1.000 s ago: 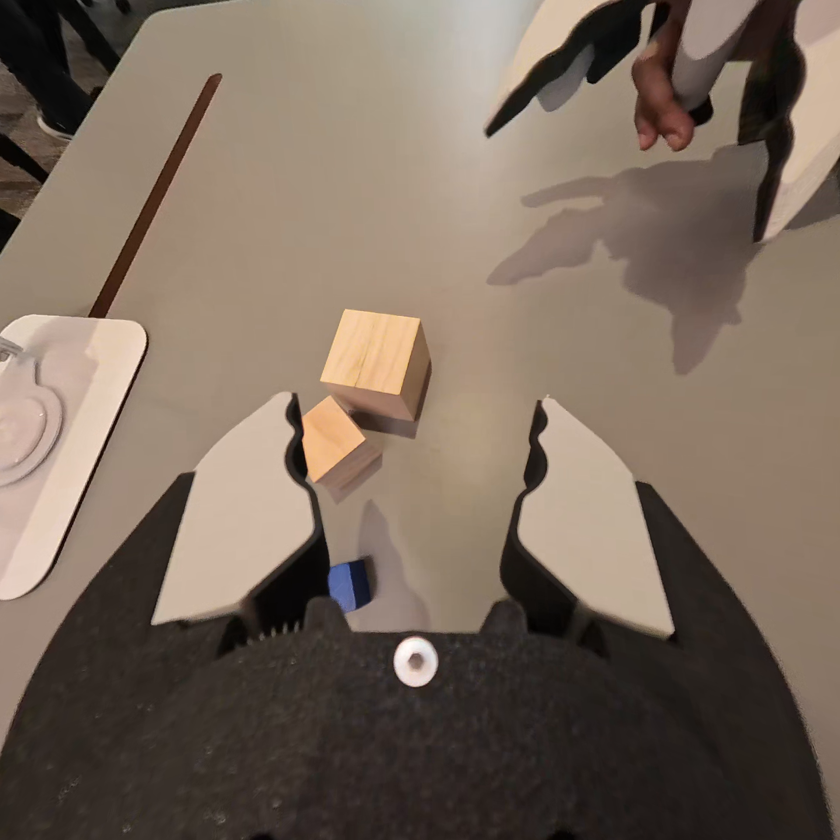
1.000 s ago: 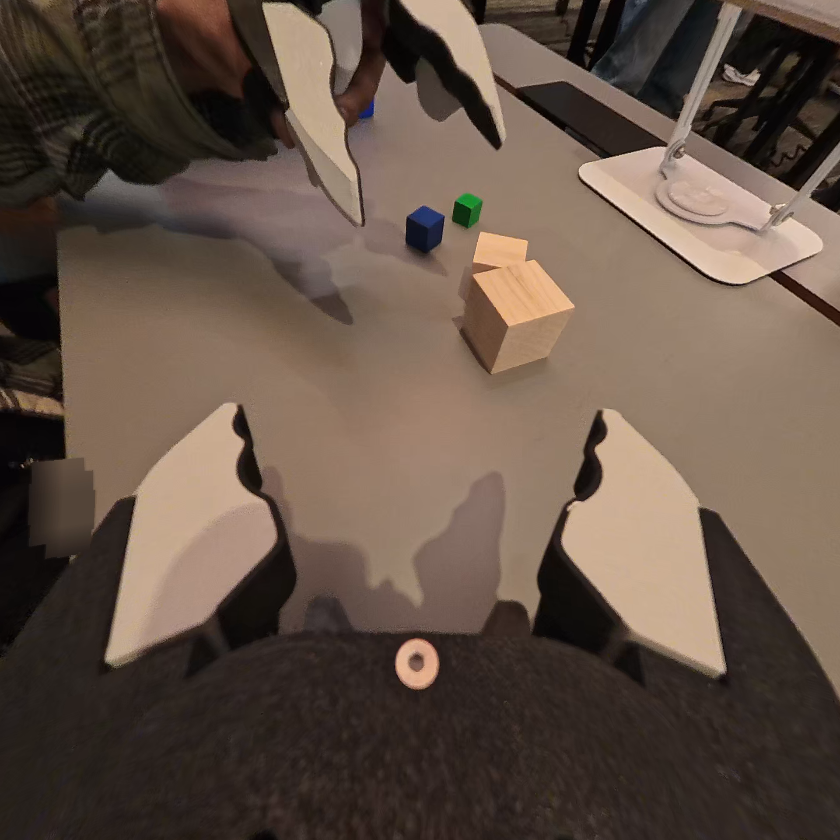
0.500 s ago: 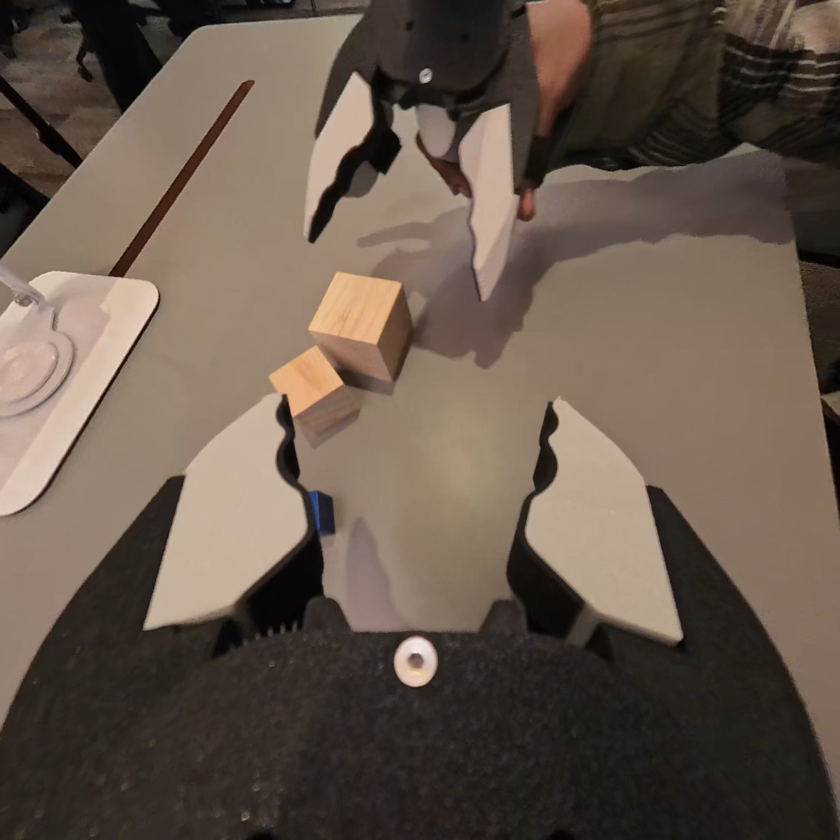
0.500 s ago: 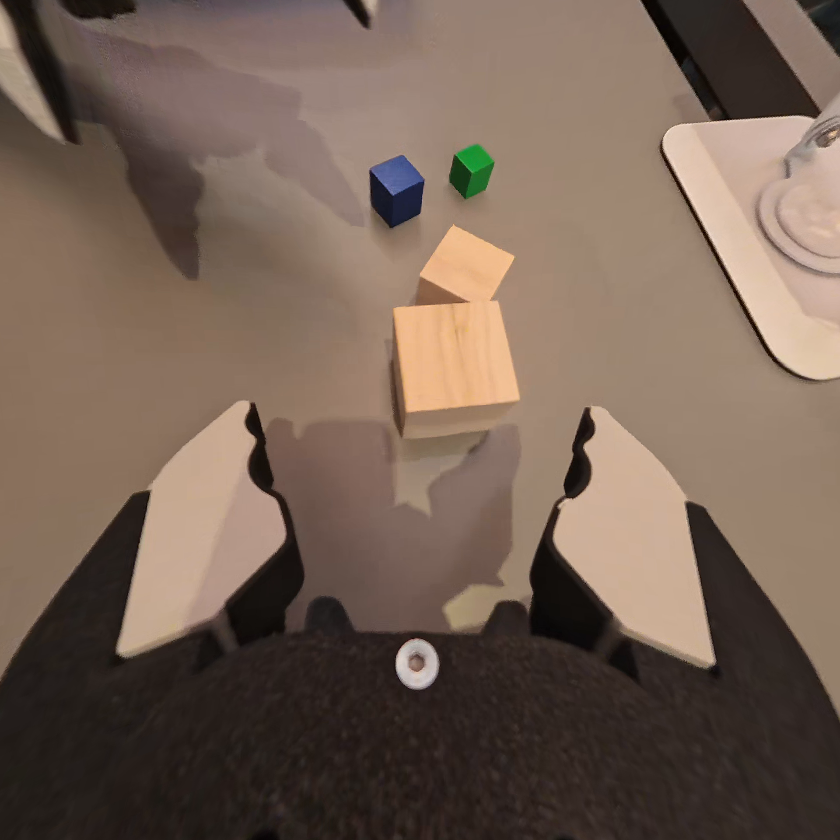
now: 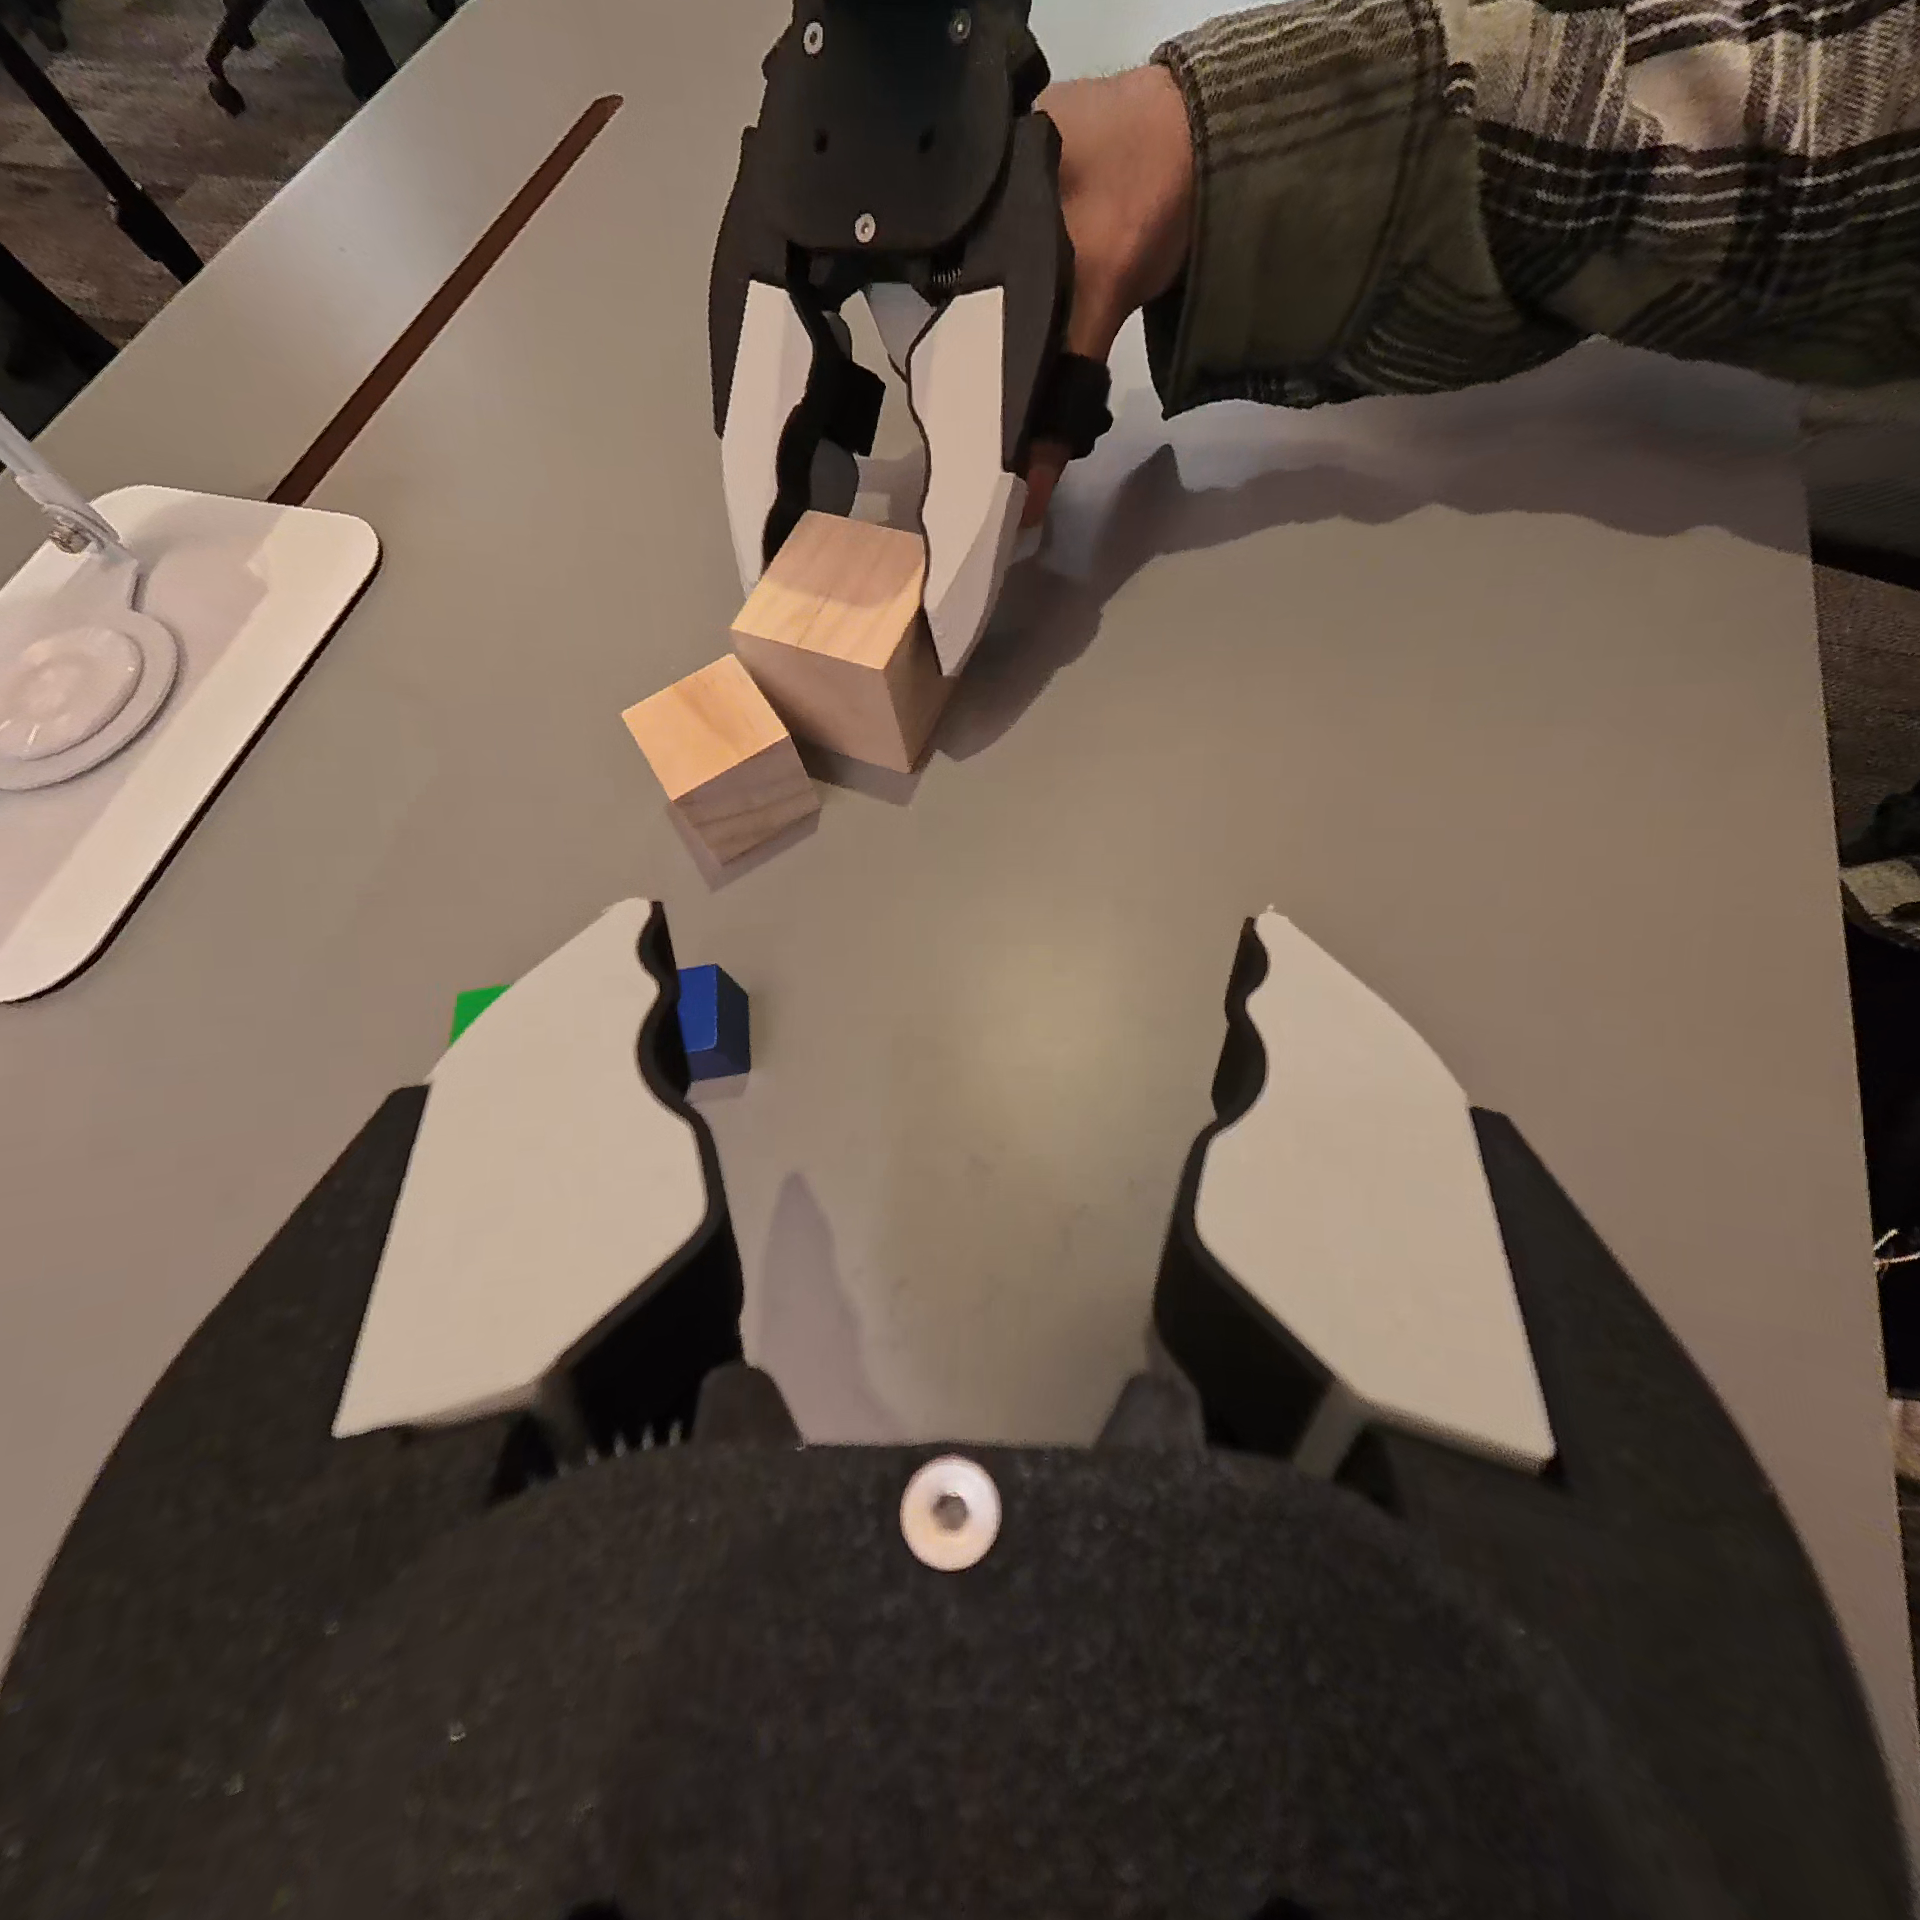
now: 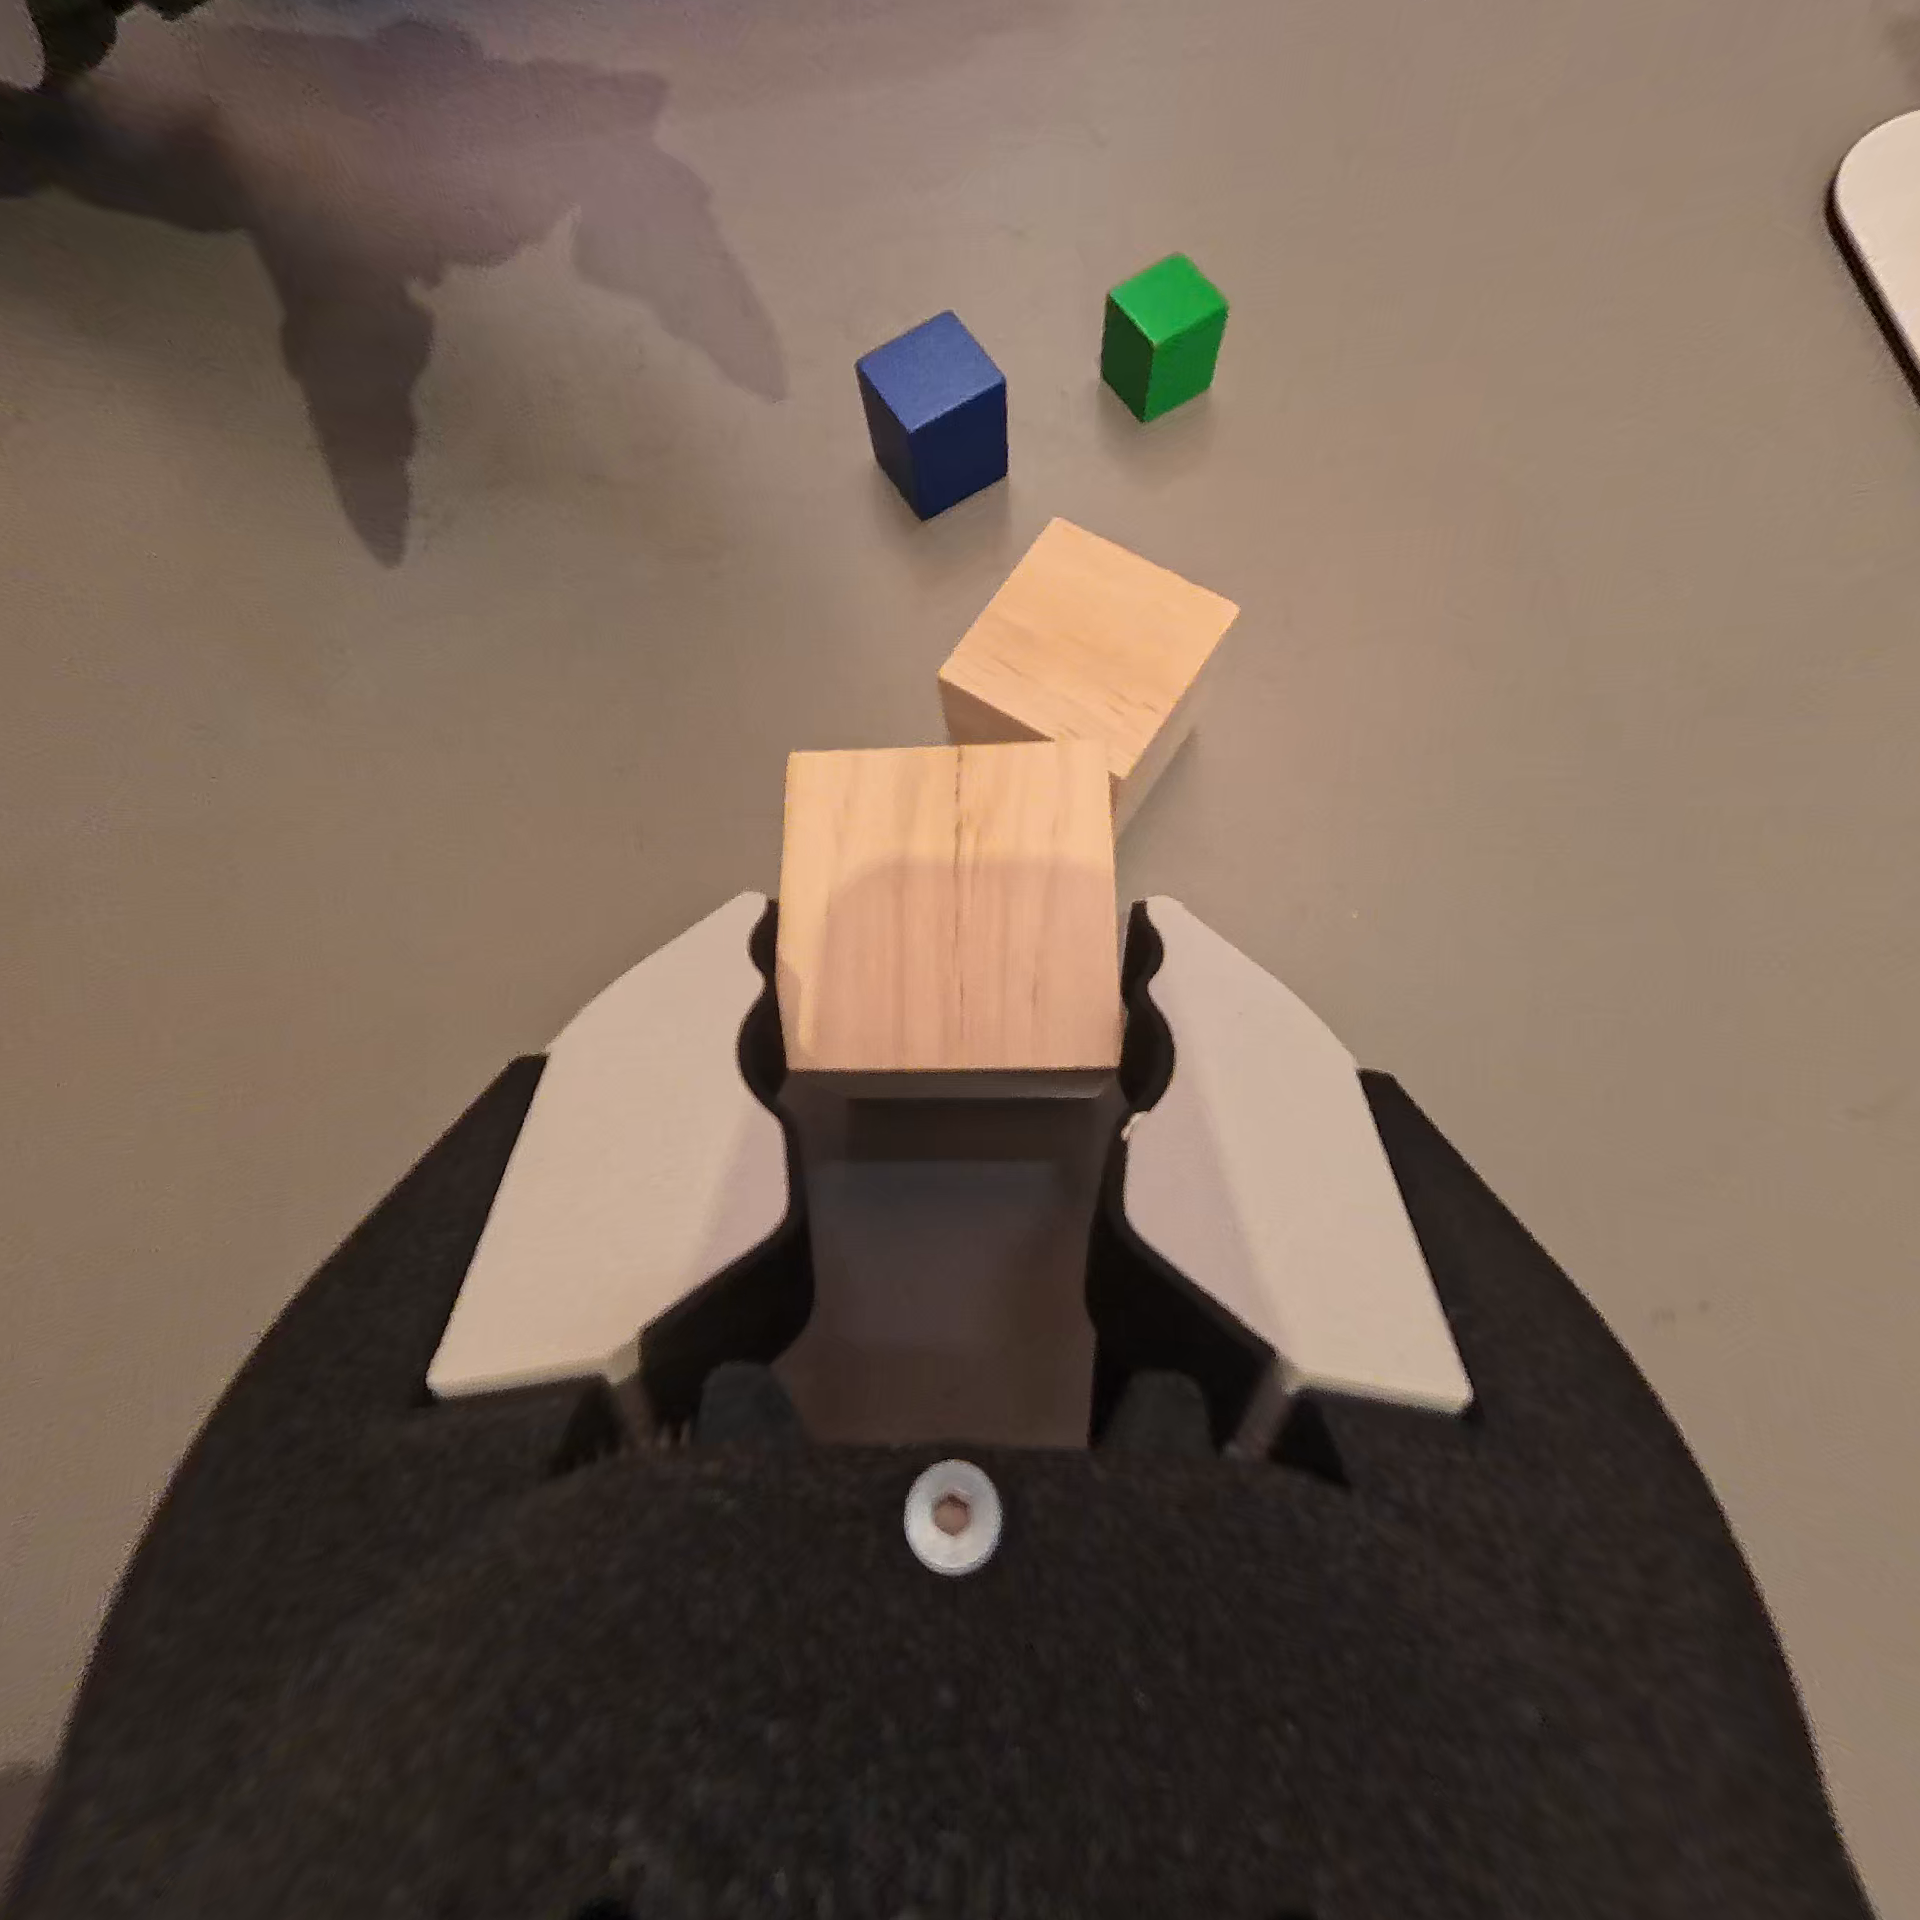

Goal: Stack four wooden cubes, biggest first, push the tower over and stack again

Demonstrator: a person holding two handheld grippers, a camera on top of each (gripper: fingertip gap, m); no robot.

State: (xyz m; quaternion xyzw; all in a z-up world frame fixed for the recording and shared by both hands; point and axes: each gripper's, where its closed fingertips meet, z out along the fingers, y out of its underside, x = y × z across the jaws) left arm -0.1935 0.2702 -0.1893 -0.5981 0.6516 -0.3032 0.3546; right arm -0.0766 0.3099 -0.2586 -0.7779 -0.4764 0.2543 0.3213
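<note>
The largest wooden cube [image 5: 831, 623] stands on the grey table, and a medium wooden cube [image 5: 717, 748] touches its near-left corner. My right gripper [image 5: 852, 592] reaches down from the far side. In the right wrist view the right gripper [image 6: 948, 914] is shut on the large cube [image 6: 951, 831], one finger on each side. The medium cube [image 6: 1091, 644], a small blue cube [image 6: 935, 410] and a smaller green cube [image 6: 1164, 332] lie beyond it. My left gripper [image 5: 951, 920] is open and empty. The blue cube [image 5: 717, 1023] lies by its left fingertip, and that finger partly hides the green cube [image 5: 476, 1013].
A white lamp base [image 5: 187, 665] sits at the table's left and shows at the right edge of the right wrist view [image 6: 1886, 229]. A dark strip [image 5: 447, 291] runs along the far left. A person's plaid sleeve [image 5: 1507, 177] lies across the far right. Some 15 centimeters of space lies between my two pairs of fingers.
My right gripper came down over the large cube and closed on its sides. My left gripper drew back, so the cubes sit farther off and the green cube came into view.
</note>
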